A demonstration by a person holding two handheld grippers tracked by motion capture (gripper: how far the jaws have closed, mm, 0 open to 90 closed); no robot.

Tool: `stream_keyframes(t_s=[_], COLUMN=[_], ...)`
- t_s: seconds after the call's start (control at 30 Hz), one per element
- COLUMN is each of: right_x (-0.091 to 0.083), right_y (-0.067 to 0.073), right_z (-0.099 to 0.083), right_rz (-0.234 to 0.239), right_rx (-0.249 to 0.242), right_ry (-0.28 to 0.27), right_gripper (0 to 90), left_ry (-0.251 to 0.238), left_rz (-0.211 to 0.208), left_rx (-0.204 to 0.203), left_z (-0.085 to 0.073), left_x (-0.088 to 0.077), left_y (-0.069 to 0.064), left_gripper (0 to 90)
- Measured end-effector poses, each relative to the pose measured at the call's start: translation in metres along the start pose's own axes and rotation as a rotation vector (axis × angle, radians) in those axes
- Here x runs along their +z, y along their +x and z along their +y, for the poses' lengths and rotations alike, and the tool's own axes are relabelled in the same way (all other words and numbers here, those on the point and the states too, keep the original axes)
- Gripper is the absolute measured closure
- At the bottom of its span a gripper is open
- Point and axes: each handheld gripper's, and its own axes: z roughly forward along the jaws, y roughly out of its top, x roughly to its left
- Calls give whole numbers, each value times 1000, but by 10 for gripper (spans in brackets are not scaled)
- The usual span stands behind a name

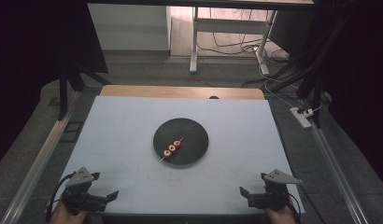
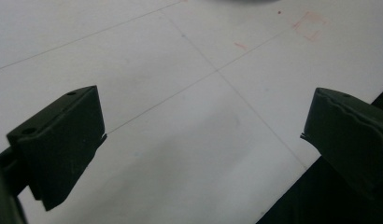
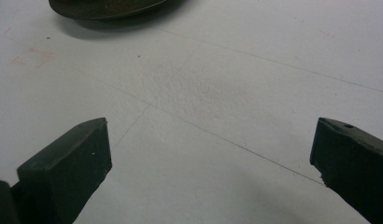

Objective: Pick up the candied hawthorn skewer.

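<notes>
White table (image 1: pixel 133 121), skewer (image 1: pixel 172 149) on plate (image 1: pixel 194 133). Both grippers (image 1: pixel 105 196) (image 1: pixel 248 193) spread, empty. Skewer probably light, thin; grab bare stick end.

A skewer (image 1: pixel 171 149) with three red rings lies on the black plate (image 1: pixel 195 134). Well below the plate, the left gripper (image 1: pixel 113 194) and right gripper (image 1: pixel 243 191) rest at the table's (image 1: pixel 115 126) near corners.

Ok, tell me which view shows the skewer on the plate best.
The high view: the skewer lies whole on the black plate, three orange rings threaded on it. The right gripper view catches just the plate's near rim; the left gripper view looks at the white table.
</notes>
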Motion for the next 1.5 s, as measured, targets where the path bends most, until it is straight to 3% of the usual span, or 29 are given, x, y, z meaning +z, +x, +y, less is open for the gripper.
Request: stream_keyframes(t_s=[0.17,0.33,0.53,0.7,0.87,1.07,1.33,1.5], right_x=[1,1,1,1,2,2,2,3], right_y=[0,0,0,0,0,0,0,0], right_z=[0,0,0,1,1,1,1,1], right_rz=[0,-4,-4,-5,-4,-4,-4,-4], right_rx=[0,-2,1,-1,0,2,-2,-2], right_ry=[3,7,9,11,11,10,14,18], right_gripper=[0,0,0,0,0,0,0,0], left_ry=[-38,-69,-72,-54,-51,-48,-5,-11], left_rz=[-33,-53,-67,-49,-71,-100,-96,-99], left_rx=[20,15,69,116,109,68,74,85], left_z=[4,9,17,23,29,43,58,65], left_x=[2,5,15,24,33,46,61,67], left_y=[-1,-1,-4,-7,-8,-6,-9,-11], left_gripper=[0,4,7,0,0,0,0,0])
